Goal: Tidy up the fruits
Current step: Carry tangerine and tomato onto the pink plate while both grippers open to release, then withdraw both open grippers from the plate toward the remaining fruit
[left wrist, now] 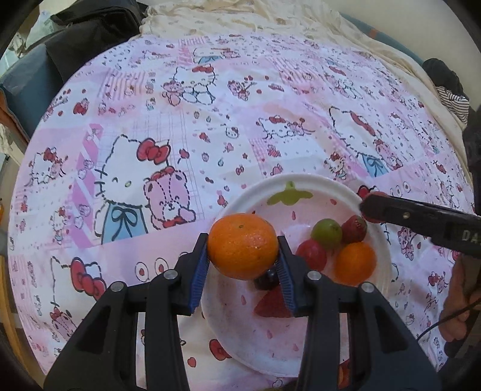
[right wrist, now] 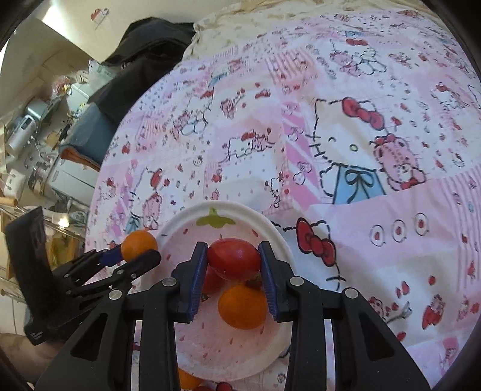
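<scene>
My left gripper (left wrist: 243,255) is shut on a large orange (left wrist: 243,246) and holds it above the left edge of the white plate (left wrist: 324,186). On the plate lie a green fruit (left wrist: 326,233), a strawberry (left wrist: 354,229), a red fruit (left wrist: 312,254) and a small orange (left wrist: 355,264). My right gripper (right wrist: 233,260) is shut on a red tomato-like fruit (right wrist: 234,258) over the same plate (right wrist: 240,210), above another orange (right wrist: 242,306). The left gripper with its orange (right wrist: 139,245) shows at the left in the right wrist view.
A round table with a pink cartoon-cat tablecloth (left wrist: 210,120) carries the plate. Dark bags (left wrist: 90,33) and a cream cloth (left wrist: 240,15) lie at the far edge. More fruit (right wrist: 188,379) lies below the plate. Cluttered shelves (right wrist: 36,135) stand beyond the table's left.
</scene>
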`<state>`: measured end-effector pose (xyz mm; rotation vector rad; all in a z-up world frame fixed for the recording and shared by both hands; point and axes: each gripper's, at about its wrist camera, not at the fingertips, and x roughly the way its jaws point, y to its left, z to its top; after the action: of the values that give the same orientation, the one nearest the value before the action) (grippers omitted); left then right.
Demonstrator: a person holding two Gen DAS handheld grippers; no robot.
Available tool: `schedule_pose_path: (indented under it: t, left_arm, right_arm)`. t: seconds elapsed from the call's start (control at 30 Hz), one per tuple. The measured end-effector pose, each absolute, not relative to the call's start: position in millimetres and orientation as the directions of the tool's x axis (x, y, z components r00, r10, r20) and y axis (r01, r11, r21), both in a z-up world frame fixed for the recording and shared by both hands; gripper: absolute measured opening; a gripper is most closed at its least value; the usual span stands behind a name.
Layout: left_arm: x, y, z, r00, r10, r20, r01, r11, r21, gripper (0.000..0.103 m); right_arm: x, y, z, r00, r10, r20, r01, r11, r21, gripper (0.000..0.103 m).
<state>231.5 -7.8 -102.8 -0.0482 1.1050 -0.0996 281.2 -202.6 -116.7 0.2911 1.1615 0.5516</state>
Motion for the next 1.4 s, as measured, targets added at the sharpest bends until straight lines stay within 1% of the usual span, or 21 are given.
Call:
schedule_pose_path:
  t: [0.3, 0.4, 0.43, 0.47, 0.5, 0.53, 0.57, 0.6, 0.67, 0.8, 0.87, 1.3, 1.4]
  left_arm:
    - [234, -4, -113, 0.41, -0.134, -0.902, 0.045, 0.991, -0.126, 0.039]
    - [234, -7, -114, 0.402, -0.122, -0.907, 0.048, 0.993, -0.112, 0.04]
    - [234, -8, -114, 0.399, -0.121, -0.909, 0.052, 0.993, -0.11, 0.04]
    - [234, -9, -114, 0.395, -0.121, -0.911, 0.057, 0.993, -0.108, 0.041]
    - [232, -11, -113, 0.394, -0.12, -0.911, 0.064, 0.993, -0.103, 0.051]
    - [231, -12, -111, 0.401, -0.122, -0.908, 0.071, 0.992, -0.101, 0.058]
    - [229, -13, -108, 0.416, -0.121, -0.901, 0.079, 0.992, -0.096, 0.073]
    - [228, -14, -105, 0.431, -0.116, -0.895, 0.083, 0.993, -0.089, 0.083]
    - [226, -17, -99, 0.451, -0.114, -0.885, 0.093, 0.992, -0.081, 0.087]
    - [224, -21, -92, 0.467, -0.107, -0.878, 0.107, 0.992, -0.064, 0.087]
    - [221, -21, -88, 0.477, -0.097, -0.874, 0.106, 0.993, -0.052, 0.087]
    - [192, -11, -49, 0.537, -0.105, -0.837, 0.052, 0.994, -0.092, 0.087]
    - [180, -9, -40, 0.56, -0.099, -0.822, 0.056, 0.995, -0.081, 0.087]
  right_arm:
    - [286, -183, -133, 0.254, 0.554, -0.793, -0.281, 0.827, 0.488, 0.039]
    - [285, -180, -132, 0.257, 0.552, -0.793, -0.287, 0.827, 0.483, 0.04]
    - [285, -180, -131, 0.257, 0.551, -0.794, -0.284, 0.828, 0.483, 0.042]
    - [286, -182, -130, 0.258, 0.559, -0.788, -0.279, 0.824, 0.493, 0.05]
    - [286, -184, -129, 0.263, 0.567, -0.781, -0.272, 0.82, 0.504, 0.062]
    - [286, -185, -128, 0.268, 0.572, -0.775, -0.267, 0.817, 0.511, 0.065]
    - [286, -186, -126, 0.271, 0.578, -0.77, -0.265, 0.814, 0.517, 0.069]
    - [287, -187, -124, 0.275, 0.582, -0.765, -0.266, 0.811, 0.521, 0.07]
    - [287, -188, -119, 0.278, 0.587, -0.76, -0.271, 0.807, 0.524, 0.073]
    - [286, -192, -109, 0.291, 0.602, -0.744, -0.269, 0.797, 0.54, 0.082]
    - [284, -194, -104, 0.3, 0.603, -0.74, -0.266, 0.797, 0.542, 0.084]
    - [243, -205, -61, 0.346, 0.596, -0.725, -0.306, 0.802, 0.513, 0.084]
    - [228, -209, -55, 0.359, 0.591, -0.723, -0.309, 0.806, 0.505, 0.084]
